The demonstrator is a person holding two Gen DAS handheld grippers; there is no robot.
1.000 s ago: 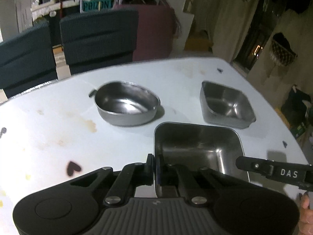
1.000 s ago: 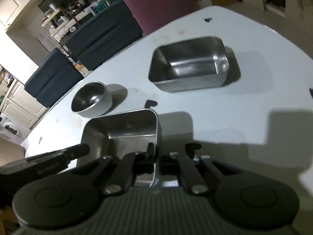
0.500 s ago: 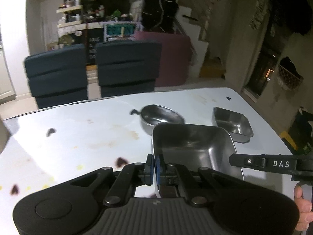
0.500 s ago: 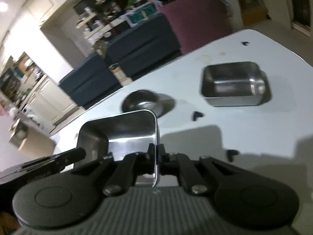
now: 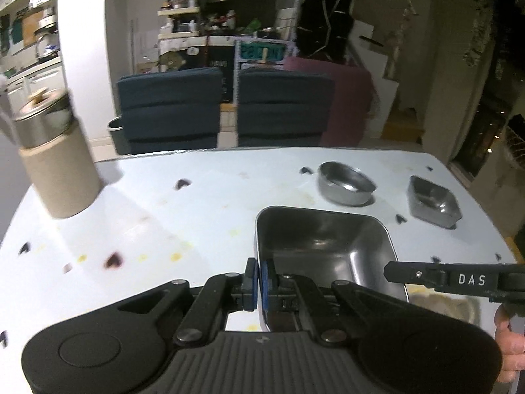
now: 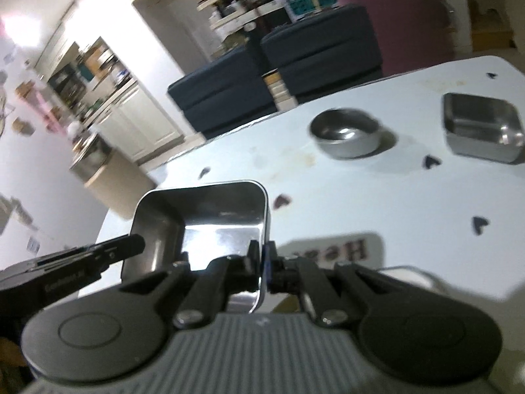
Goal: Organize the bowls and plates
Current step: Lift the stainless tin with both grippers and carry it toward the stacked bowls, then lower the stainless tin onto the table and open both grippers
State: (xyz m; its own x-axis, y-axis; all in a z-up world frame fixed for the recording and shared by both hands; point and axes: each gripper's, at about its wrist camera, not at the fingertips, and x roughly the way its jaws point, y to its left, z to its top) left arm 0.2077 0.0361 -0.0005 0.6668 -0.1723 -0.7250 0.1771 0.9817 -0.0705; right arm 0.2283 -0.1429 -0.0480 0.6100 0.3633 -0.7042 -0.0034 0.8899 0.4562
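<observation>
Across the whole lower part of both views stretches the white bench [image 5: 203, 203], its top marked with small dark hearts and yellowish stains. Beyond its far edge, at twelve o'clock, stand two dark blue chairs [image 5: 170, 108].

At nine o'clock in the left view a tall beige canister [image 5: 55, 161] with a metal top stands on the bench.

At the centre is the large square steel dish [image 5: 325, 246], carried above the bench between the two grippers. The left gripper [image 5: 257, 282] is clamped tight on the dish's left wall, one pad inside and one outside. The right gripper [image 6: 262, 262] pinches the opposite wall the same way, its jaws fully closed on the thin rim.

At one o'clock a round steel bowl [image 5: 346, 184] sits on the bench. Just beyond it, at two o'clock, rests a smaller square steel dish [image 5: 433, 202], well apart from the carried one.

At four o'clock in the left view a person's hand [image 5: 508, 344] holds the right gripper's handle.

The step appears to be moving the large dish to its sorting place. Doing it well likely means keeping both grippers level and moving together, so the thin walls do not twist or slip from the pads, then lowering it flat before either grip loosens.
</observation>
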